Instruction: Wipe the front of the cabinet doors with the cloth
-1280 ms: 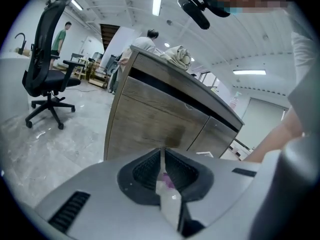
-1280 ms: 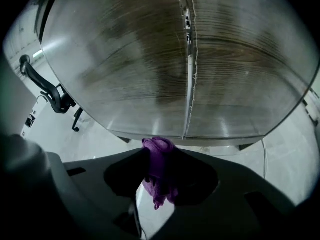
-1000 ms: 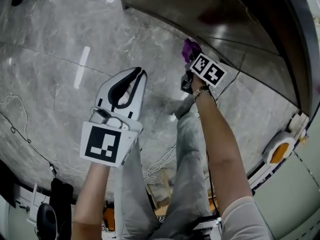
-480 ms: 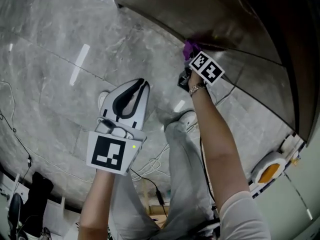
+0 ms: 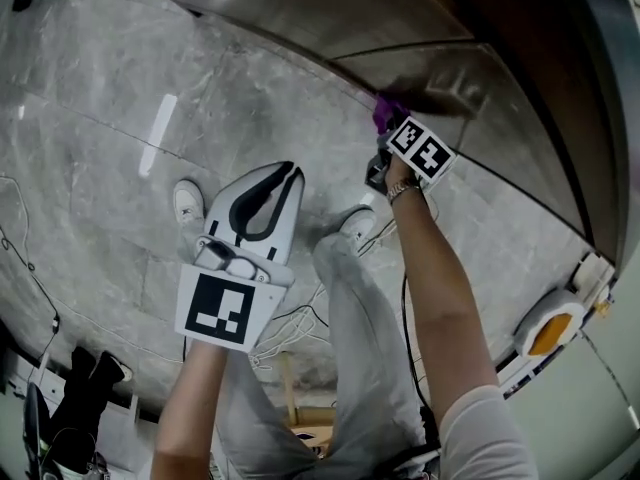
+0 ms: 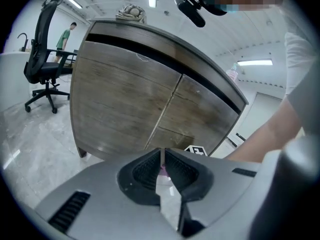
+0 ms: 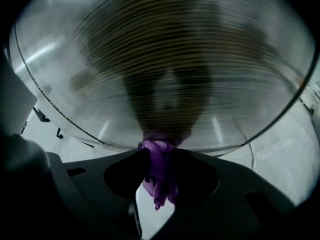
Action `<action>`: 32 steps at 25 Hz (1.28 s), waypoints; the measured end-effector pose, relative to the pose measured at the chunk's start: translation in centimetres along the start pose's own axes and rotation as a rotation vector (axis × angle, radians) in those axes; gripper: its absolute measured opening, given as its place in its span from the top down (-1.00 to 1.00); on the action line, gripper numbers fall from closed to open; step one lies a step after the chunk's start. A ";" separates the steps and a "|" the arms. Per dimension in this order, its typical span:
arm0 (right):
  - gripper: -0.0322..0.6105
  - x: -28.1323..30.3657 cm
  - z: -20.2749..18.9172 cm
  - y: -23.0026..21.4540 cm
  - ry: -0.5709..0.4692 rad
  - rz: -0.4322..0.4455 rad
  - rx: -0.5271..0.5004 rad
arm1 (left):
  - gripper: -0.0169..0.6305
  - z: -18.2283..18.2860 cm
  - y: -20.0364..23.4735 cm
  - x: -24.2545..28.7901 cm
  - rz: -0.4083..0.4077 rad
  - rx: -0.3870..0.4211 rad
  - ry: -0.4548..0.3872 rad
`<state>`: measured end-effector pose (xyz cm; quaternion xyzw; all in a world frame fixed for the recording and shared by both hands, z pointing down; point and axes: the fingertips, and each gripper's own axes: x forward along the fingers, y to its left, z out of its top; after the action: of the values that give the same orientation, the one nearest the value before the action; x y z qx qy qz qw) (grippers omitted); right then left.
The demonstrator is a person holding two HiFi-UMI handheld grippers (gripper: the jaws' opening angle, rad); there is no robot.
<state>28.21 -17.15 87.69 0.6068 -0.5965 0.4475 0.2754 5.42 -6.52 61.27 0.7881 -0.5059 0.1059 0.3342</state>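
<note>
Shifted slightly along the cabinet door (image 5: pixel 470 88), right claw (image 7: pixel 159 154) clamps the purple cloth (image 5: pixel 384 111), seemingly pressed against it; left claw (image 6: pixel 163 156) hangs closed, empty.

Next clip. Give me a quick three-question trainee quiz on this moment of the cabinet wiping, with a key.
1. True or false: the left gripper holds the purple cloth.
2. The right gripper holds the cloth up to: A) a window, B) the cabinet door, C) a fridge.
3. Fill in: the left gripper's fingers are ____ (open or shut).
Key: 1 false, the right gripper holds it; 2 B; 3 shut, with nothing between them.
</note>
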 end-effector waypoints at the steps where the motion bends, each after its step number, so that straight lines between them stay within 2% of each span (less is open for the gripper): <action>1: 0.42 -0.4 0.0 -1.7 -0.001 -0.012 0.006 | 0.90 -0.4 -0.6 0.3 -0.002 0.002 0.008; 6: 0.42 -1.8 -0.1 -9.2 0.005 -0.060 0.001 | 0.90 -1.2 -4.2 3.0 -0.020 0.006 0.008; 9: 0.42 -3.2 0.1 -13.1 0.001 -0.095 0.000 | 0.90 -0.9 -7.1 4.6 -0.057 0.005 -0.010; 12: 0.42 -5.7 0.2 -16.9 -0.010 -0.145 0.041 | 0.90 -0.9 -10.3 5.1 -0.104 0.014 -0.007; 15: 0.42 -7.8 0.6 -18.8 -0.030 -0.165 0.075 | 0.90 -0.9 -12.4 5.2 -0.139 0.021 0.012; 18: 0.42 -8.8 0.3 -18.7 -0.036 -0.163 0.082 | 0.90 -1.1 -12.8 5.2 -0.174 0.035 0.042; 22: 0.42 -9.9 -1.6 -13.2 -0.009 -0.067 0.014 | 0.90 -0.3 -12.3 3.6 -0.214 0.065 0.078; 28: 0.42 -9.9 -3.2 1.4 0.019 0.136 -0.109 | 0.90 2.8 -8.7 0.3 -0.215 0.105 0.084; 32: 0.42 -8.2 -2.4 9.4 0.002 0.194 -0.125 | 0.90 4.6 -4.6 -1.8 -0.188 0.118 0.085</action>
<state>19.51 -12.46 79.72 0.5273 -0.6788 0.4347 0.2687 7.75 -6.93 54.93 0.8452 -0.4081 0.1370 0.3168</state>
